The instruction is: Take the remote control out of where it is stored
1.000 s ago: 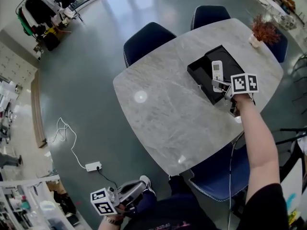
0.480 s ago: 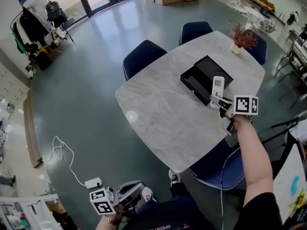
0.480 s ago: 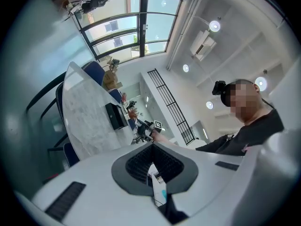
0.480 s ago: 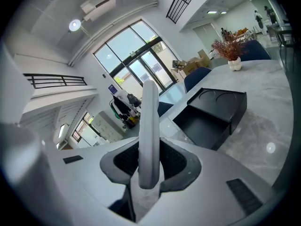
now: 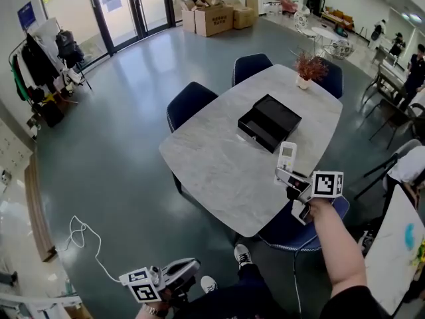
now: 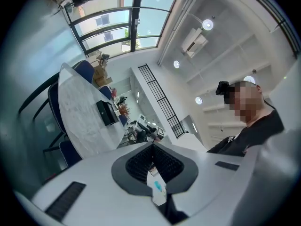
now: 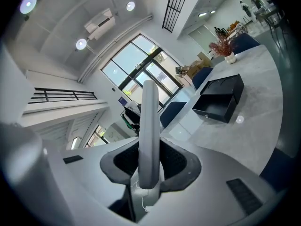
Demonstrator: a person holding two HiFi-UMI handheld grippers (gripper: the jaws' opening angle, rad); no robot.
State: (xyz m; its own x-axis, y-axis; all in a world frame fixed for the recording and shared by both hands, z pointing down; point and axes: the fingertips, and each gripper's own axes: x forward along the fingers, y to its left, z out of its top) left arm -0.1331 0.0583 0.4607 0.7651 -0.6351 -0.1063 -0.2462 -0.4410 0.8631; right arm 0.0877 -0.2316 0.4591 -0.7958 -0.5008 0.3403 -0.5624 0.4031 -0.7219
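The white remote control (image 5: 286, 155) is clear of the black storage box (image 5: 269, 121) and hangs above the marble table's (image 5: 219, 158) near right edge. My right gripper (image 5: 287, 176) is shut on its lower end. In the right gripper view the remote (image 7: 149, 121) stands edge-on between the pads (image 7: 175, 161), and the open black box (image 7: 218, 102) lies beyond on the table. My left gripper (image 5: 174, 273) hangs low beside the person, off the table, holding nothing. In its own view the left gripper (image 6: 152, 150) is shut.
Blue chairs (image 5: 191, 101) ring the table, one (image 5: 292, 231) just under the right gripper. A potted dried plant (image 5: 307, 68) stands at the table's far end. A white cable (image 5: 83, 234) lies on the floor at left. A whiteboard (image 5: 392, 244) stands at right.
The right gripper has carried the remote from above the black box back toward the table's near edge. The view has pulled back from the table. The left gripper has stayed low.
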